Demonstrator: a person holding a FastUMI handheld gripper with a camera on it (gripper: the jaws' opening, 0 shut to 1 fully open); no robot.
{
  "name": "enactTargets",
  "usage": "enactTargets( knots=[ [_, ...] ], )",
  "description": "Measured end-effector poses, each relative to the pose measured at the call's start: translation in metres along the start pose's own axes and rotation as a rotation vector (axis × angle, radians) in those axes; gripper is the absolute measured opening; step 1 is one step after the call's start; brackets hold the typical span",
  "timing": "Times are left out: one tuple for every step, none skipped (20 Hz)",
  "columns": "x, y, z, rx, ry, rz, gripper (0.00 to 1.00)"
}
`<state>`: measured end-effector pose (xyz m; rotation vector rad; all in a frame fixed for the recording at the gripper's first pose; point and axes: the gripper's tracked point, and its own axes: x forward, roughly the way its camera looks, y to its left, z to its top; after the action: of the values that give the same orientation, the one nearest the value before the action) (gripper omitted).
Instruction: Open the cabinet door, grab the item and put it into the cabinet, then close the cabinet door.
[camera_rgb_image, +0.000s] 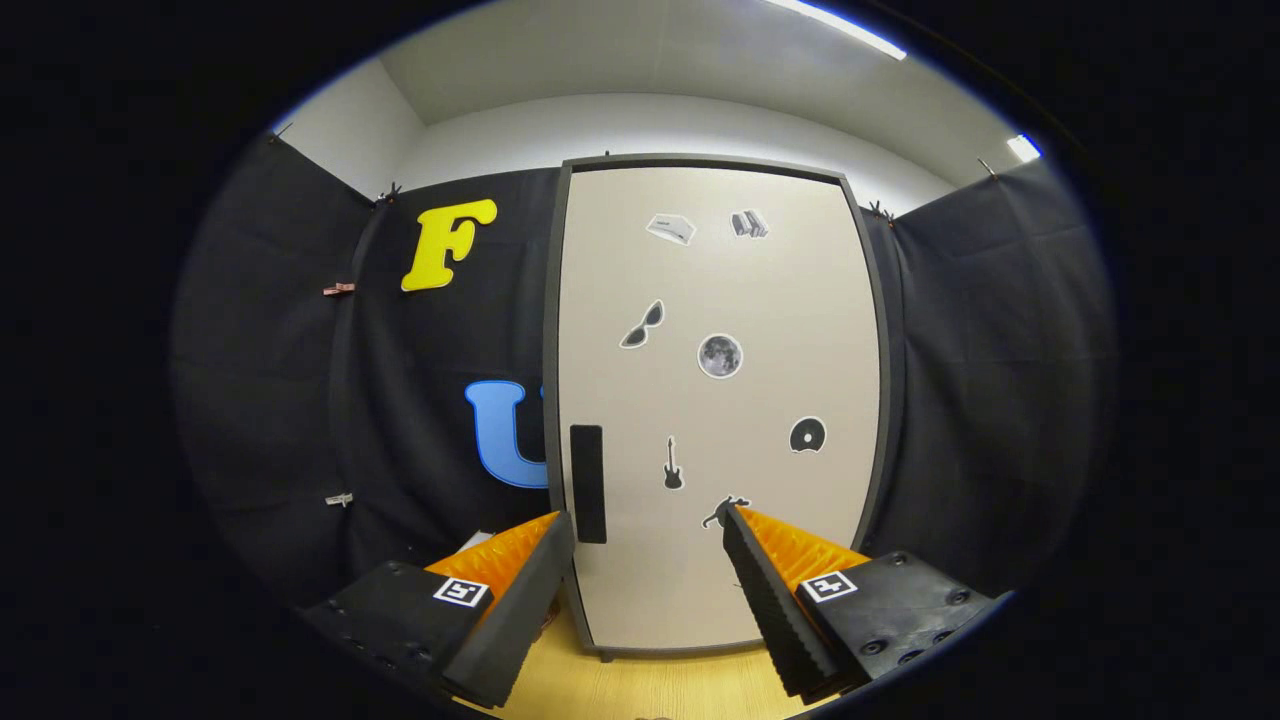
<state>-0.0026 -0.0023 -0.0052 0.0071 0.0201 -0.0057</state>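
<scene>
Straight ahead at twelve o'clock we see the cabinet door (715, 400) closed, its dark handle (587, 483) at its lower left. Our gripper (646, 530) is spread wide, empty, the handle just beyond its left fingertip (550, 545). We see the wooden tabletop (650, 685) beneath.

Walls: black cloth (1000, 360) below, white wall (640, 135) above.
Ceiling: pale, with strip lights (845, 28).
Worktop (650, 685): light, probably wood.
</scene>
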Motion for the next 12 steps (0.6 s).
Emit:
enactTargets(
  knots=[
    [0.001, 0.001, 0.000, 0.002, -0.002, 0.001, 0.97],
    [0.002, 0.003, 0.000, 0.003, -0.001, 0.004, 0.97],
    [0.002, 0.004, -0.002, 0.003, 0.003, 0.005, 0.97],
    [0.004, 0.005, -0.004, 0.001, 0.007, 0.004, 0.97],
    [0.006, 0.006, -0.004, -0.001, 0.008, 0.001, 0.97],
    [0.008, 0.007, -0.004, -0.003, 0.008, 0.001, 0.97],
    [0.010, 0.010, -0.006, -0.003, 0.010, 0.004, 0.97],
    [0.013, 0.012, -0.007, -0.002, 0.012, 0.006, 0.97],
    [0.016, 0.015, -0.008, -0.002, 0.012, 0.009, 0.97],
    [0.019, 0.017, -0.008, -0.003, 0.013, 0.010, 0.97],
    [0.023, 0.019, -0.010, -0.004, 0.014, 0.014, 0.97],
    [0.027, 0.022, -0.012, -0.007, 0.015, 0.022, 0.97]
  ],
)
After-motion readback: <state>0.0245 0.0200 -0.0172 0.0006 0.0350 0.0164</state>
